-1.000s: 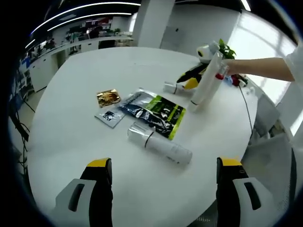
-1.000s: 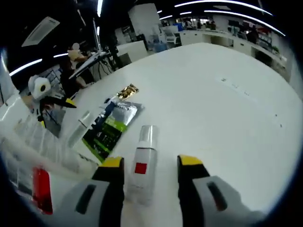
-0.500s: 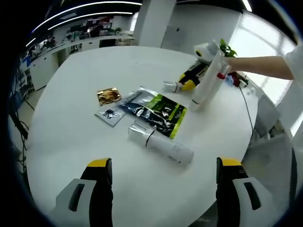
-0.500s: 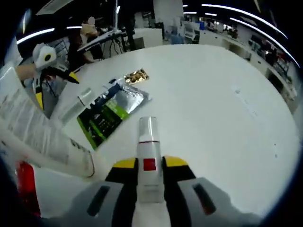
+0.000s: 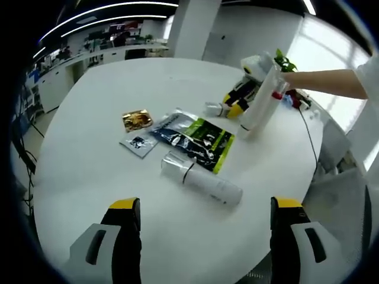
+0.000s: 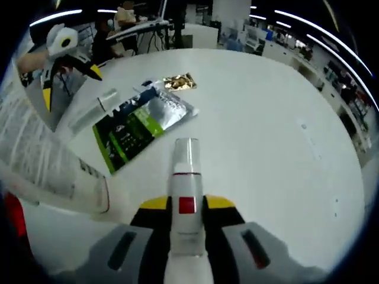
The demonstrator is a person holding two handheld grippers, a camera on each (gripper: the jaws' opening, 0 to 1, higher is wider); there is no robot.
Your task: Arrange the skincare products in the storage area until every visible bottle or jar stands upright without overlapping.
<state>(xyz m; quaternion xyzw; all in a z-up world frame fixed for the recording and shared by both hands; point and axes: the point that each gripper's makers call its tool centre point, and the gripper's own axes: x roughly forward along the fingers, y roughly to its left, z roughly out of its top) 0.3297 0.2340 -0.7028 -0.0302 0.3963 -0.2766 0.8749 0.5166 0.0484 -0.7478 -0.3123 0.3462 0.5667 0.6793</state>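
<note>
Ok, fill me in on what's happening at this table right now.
A person is tidying skincare products on a round white table with two handheld grippers. The right gripper is shut on a white bottle with a red label, and that bottle appears tilted in the left gripper view. The left gripper is open and holds nothing, hovering short of a white bottle lying on its side. Beyond it lie a green and black sachet, a small gold packet and a small white tube, also lying down.
</note>
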